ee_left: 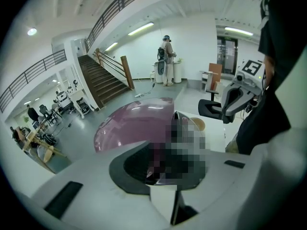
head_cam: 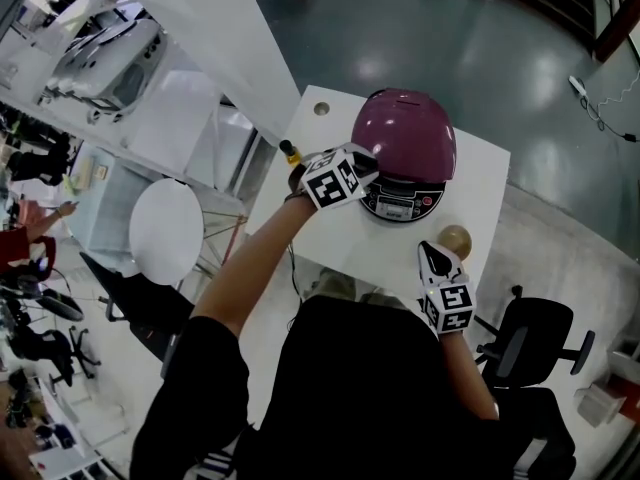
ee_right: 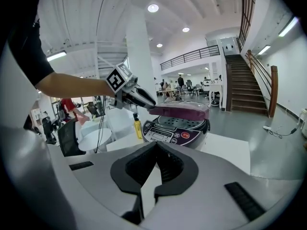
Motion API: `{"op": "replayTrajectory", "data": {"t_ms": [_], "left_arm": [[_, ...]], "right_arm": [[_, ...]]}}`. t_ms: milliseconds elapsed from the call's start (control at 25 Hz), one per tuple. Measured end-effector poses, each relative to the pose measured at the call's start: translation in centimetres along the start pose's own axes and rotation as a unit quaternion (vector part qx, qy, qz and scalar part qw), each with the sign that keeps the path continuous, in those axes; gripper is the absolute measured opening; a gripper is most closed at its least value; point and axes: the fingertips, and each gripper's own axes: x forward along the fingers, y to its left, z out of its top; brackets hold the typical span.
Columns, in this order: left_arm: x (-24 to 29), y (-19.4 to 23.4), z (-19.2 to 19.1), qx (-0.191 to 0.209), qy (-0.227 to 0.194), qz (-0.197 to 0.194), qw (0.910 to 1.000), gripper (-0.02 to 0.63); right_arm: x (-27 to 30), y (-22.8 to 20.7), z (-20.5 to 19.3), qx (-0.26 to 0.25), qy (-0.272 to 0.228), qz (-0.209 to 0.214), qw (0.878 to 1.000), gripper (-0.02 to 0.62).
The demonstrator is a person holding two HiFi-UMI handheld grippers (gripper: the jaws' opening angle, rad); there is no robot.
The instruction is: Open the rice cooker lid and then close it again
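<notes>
The rice cooker stands at the far side of the white table. Its purple lid hangs slightly ajar: in the right gripper view a narrow gap shows between the lid and the perforated inner plate above the control panel. My left gripper is shut on the lid's front-left edge, seen from the side as the left gripper. In its own view the lid fills the space between the jaws of the left gripper. My right gripper is shut and empty, held low near the table's front edge; in its own view the right gripper faces the cooker.
A tan round cup sits right of the cooker near my right gripper. A yellow bottle stands at the table's left edge. A black office chair is at the right, a round white table at the left.
</notes>
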Motion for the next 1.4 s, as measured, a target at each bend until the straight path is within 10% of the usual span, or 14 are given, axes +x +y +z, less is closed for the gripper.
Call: {"op": "replayTrajectory", "data": {"t_ms": [560, 1400], "left_arm": [[1.9, -1.5, -2.1, 0.02, 0.02, -0.018, 0.9994, 0.064], [3.2, -1.8, -3.2, -0.052, -0.007, -0.051, 0.9973, 0.049]], "right_arm": [[0.1, -0.4, 0.0, 0.015, -0.002, -0.01, 1.0, 0.0], [0.3, -2.4, -0.4, 0.042, 0.0, -0.04, 0.998, 0.0]]}}
